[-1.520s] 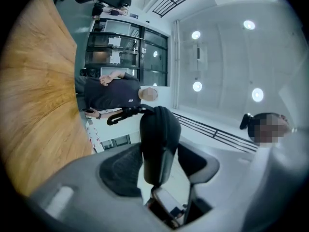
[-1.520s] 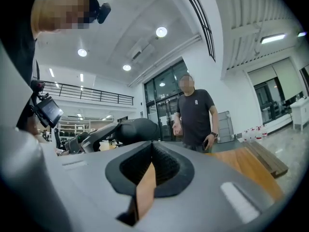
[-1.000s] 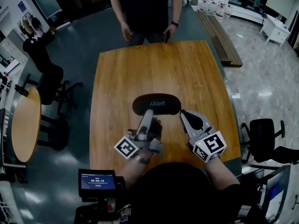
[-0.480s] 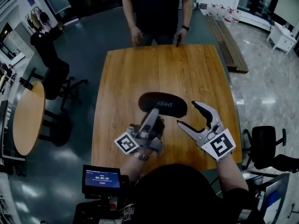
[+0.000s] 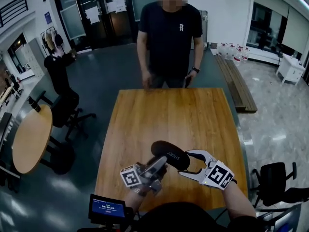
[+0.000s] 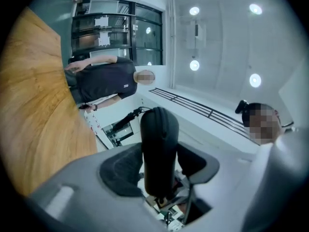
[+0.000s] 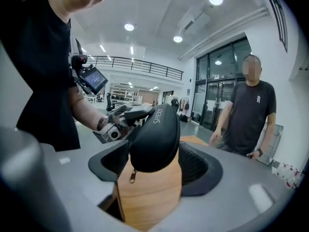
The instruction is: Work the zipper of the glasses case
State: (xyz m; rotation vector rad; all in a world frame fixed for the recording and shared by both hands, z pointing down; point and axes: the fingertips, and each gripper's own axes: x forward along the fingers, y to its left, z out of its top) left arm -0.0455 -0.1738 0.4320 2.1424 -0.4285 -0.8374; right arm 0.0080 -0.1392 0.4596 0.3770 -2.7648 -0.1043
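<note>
Black oval glasses case [image 5: 170,154] is being pinched by left gripper [image 5: 161,162]; right gripper [image 5: 183,162] jaws, just opening, are being spread around its end.

Grey-blue floor [image 5: 99,88]; round side table [image 5: 30,139] left; glass doors [image 5: 91,16] behind; ceiling spotlights [image 6: 194,65].

The left gripper [image 5: 162,163] points away from the body and slightly upward. Its jaws are closed on one end of the glasses case [image 5: 170,154], which it holds up in the air. The right gripper [image 5: 184,162] angles inward toward the left one, rolled so that its marker cube [image 5: 221,174] faces up. Its jaws have just been opening and stand wide on either side of the case's other end without clamping it. The bare right forearm [image 5: 237,203] reaches forward from close to the torso.
</note>
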